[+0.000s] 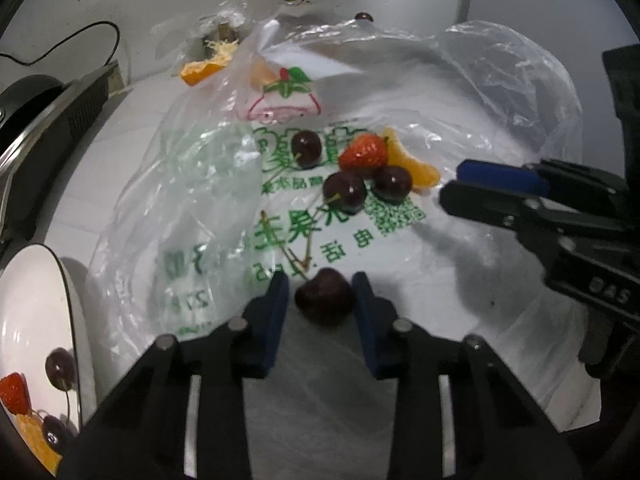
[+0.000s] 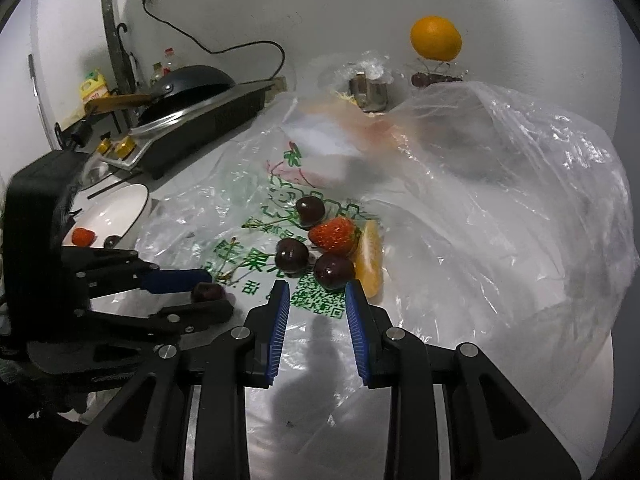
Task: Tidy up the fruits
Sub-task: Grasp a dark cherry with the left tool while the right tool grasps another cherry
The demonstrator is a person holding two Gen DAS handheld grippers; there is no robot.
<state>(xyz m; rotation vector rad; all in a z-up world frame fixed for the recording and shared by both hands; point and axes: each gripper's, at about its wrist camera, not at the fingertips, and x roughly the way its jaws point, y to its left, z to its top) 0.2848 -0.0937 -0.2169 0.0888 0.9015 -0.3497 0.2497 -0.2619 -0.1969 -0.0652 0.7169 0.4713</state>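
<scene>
Dark-red and glossy, a cherry (image 1: 325, 296) sat pinched between the blue pads of the left gripper (image 1: 320, 294), low over the printed plastic bag (image 1: 224, 184); its stem ran away from the jaws toward the pile of fruit. The right gripper (image 2: 316, 308) hung just short of that pile with its jaws narrowly parted and nothing between them. Beyond its tips lay three more cherries, a strawberry (image 2: 333, 234) with its tip pointing left, and an orange segment (image 2: 370, 260) standing on edge, long axis running toward the gripper. A white bowl (image 2: 120, 210) stood off to the left.
</scene>
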